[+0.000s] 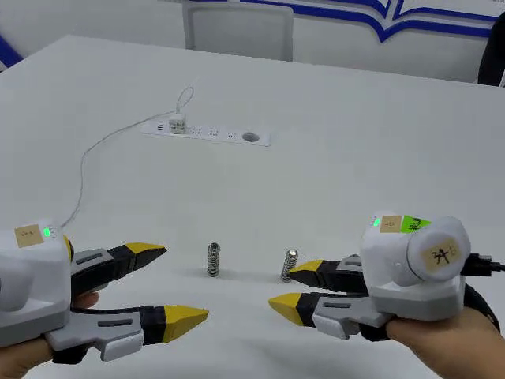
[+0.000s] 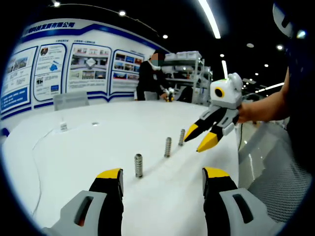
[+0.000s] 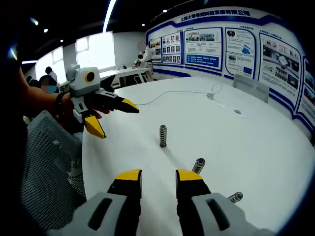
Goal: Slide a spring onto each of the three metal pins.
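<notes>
White table (image 1: 331, 189), power strip (image 1: 207, 133) | poster wall (image 3: 221, 44) | left claw (image 2: 163, 173) apart | right claw (image 3: 159, 175) apart, seemingly narrower

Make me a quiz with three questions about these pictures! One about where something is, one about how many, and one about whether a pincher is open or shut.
1. Where does the power strip lie?
A. On the white table, beyond the pins
B. On the floor
C. On a chair

2. How many pins stand on the table in the left gripper view?
A. One
B. Three
C. Five

3. How is the left gripper?
A. Shut tight
B. Open and empty
C. Shut on a pin

Answers:
1 A: the head view shows the strip flat on the tabletop, farther off than the pins.
2 B: three stand upright in a row.
3 B: its yellow-tipped jaws stand wide apart with nothing between them.
</notes>
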